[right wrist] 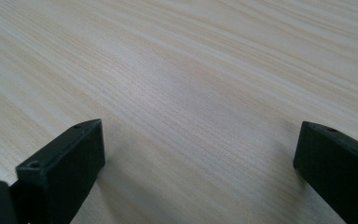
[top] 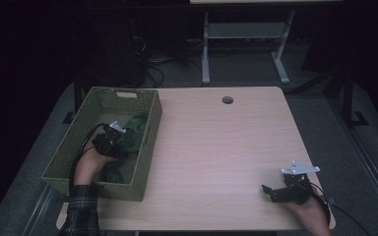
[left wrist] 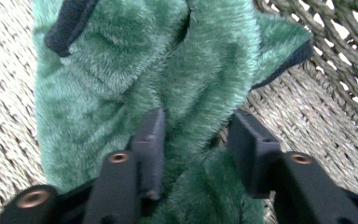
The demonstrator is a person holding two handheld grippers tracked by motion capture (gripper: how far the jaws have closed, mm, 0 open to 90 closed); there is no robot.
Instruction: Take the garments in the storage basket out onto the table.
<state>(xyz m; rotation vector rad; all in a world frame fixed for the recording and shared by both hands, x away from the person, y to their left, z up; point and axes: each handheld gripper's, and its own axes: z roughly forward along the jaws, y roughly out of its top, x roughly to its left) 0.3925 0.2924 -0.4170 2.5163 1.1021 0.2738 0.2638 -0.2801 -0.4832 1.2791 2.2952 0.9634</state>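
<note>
A green fleecy cloth (top: 137, 129) with a dark hem lies crumpled in the woven olive basket (top: 94, 104) at the table's left. My left gripper (top: 123, 139) reaches down into the basket. In the left gripper view its jaws straddle a fold of the cloth (left wrist: 121, 70); my left gripper (left wrist: 196, 122) stands half open, with the fur brushing the left jaw and a little slack by the right one. My right gripper (top: 268, 192) rests low at the table's near right corner and points left. In its own view, my right gripper (right wrist: 200, 127) is wide open over bare wood.
The basket's woven floor (left wrist: 307, 102) and wall surround the cloth closely. The light wooden table (top: 226, 142) has a round cable hole (top: 227, 100) at its far edge. Beyond it stand a desk frame and cables on a dark floor.
</note>
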